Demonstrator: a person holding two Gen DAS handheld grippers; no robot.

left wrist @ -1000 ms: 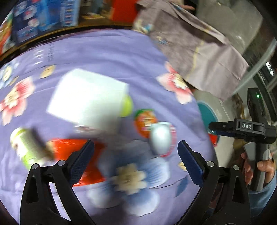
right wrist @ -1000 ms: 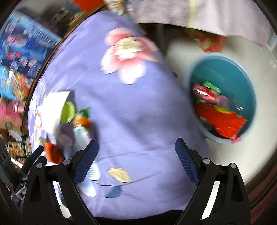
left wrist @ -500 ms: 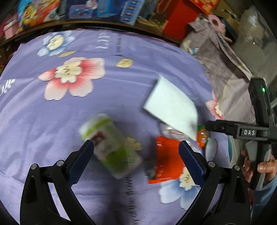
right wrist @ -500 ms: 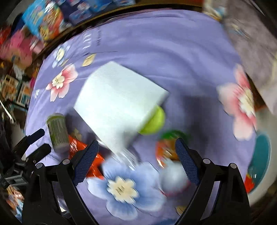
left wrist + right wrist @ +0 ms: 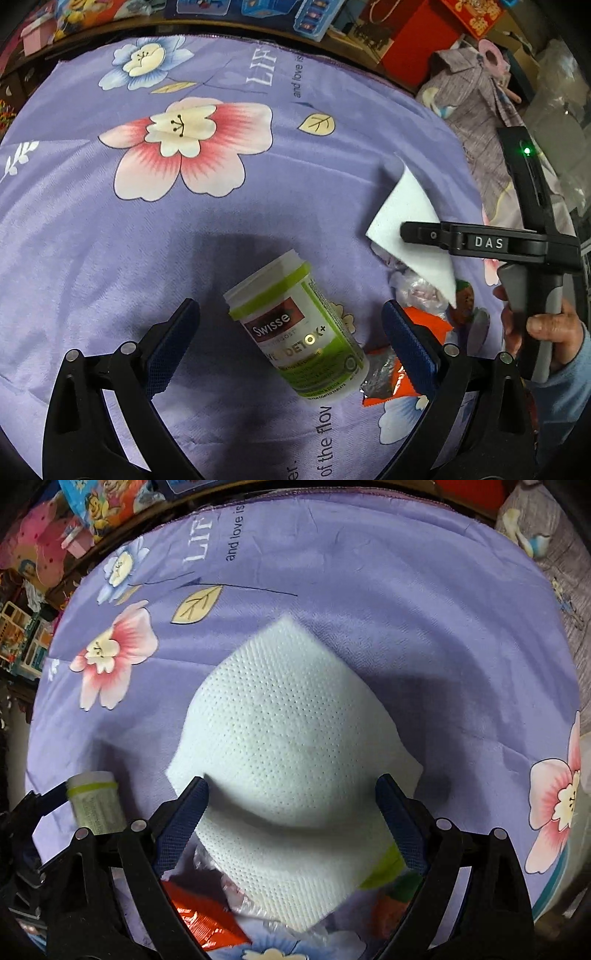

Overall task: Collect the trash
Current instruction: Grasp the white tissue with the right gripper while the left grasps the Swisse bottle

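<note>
A white and green Swisse pill bottle [image 5: 299,332] lies on its side on the purple flowered cloth [image 5: 110,240], between the pads of my open left gripper [image 5: 291,332]. It also shows at the left of the right wrist view [image 5: 96,801]. A white paper napkin [image 5: 291,768] lies over other trash, and my open right gripper [image 5: 291,812] straddles its near part. The napkin shows in the left wrist view [image 5: 410,218] too. An orange foil wrapper [image 5: 399,373], crumpled clear plastic [image 5: 413,288] and a small orange packet [image 5: 463,299] lie beside it.
The right gripper's body [image 5: 532,243] and the hand holding it stand at the right of the left wrist view. Boxes and toys [image 5: 258,11] line the far edge of the table. A grey garment [image 5: 480,110] lies off the table's right. A teal bin rim [image 5: 561,878] shows at right.
My left gripper has moved left and down from the napkin pile over the pill bottle. My right gripper has swung from the teal bin back over the table onto the napkin.
</note>
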